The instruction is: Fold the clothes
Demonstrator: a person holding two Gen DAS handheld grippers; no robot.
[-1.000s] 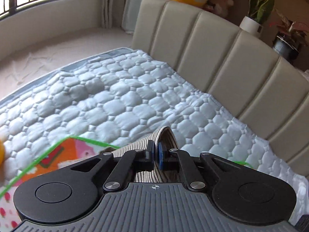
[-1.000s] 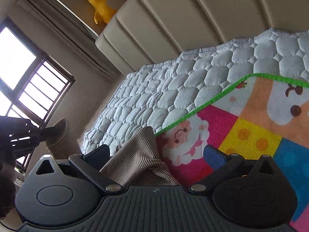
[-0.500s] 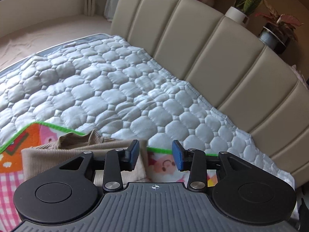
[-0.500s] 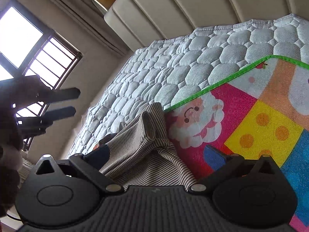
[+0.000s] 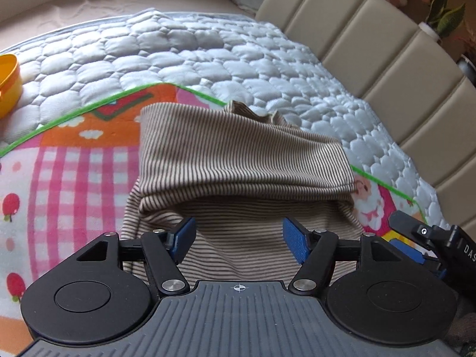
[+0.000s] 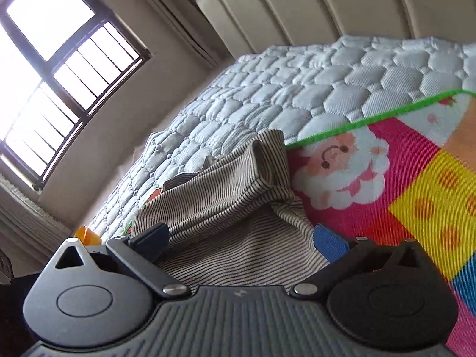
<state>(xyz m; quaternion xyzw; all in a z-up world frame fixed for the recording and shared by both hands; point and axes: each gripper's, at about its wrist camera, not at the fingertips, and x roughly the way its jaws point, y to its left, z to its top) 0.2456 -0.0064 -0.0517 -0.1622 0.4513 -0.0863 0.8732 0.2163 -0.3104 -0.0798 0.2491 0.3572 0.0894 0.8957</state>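
A brown-and-white striped garment (image 5: 238, 160) lies folded over on itself on a colourful play mat (image 5: 74, 160) spread on the bed. My left gripper (image 5: 238, 238) hovers over its near part; the jaws are opening, and the blue pads (image 5: 294, 244) press on nothing. In the right wrist view the same garment (image 6: 226, 208) lies bunched, one fold standing up beside the mat (image 6: 416, 196). My right gripper (image 6: 241, 238) is open above the cloth with its pads clear of it. The right gripper's finger (image 5: 416, 232) shows at the right edge of the left wrist view.
A quilted pale-blue mattress cover (image 5: 208, 53) surrounds the mat. A beige padded headboard (image 5: 386, 53) runs along the far side. An orange container (image 5: 9, 83) sits at the left edge of the bed. A barred window (image 6: 59, 68) lies beyond the bed.
My left gripper was shut on a raised fold of the garment; it let go, opened wide and came down over the cloth, which now lies folded. The right gripper stayed open and rolled slightly.
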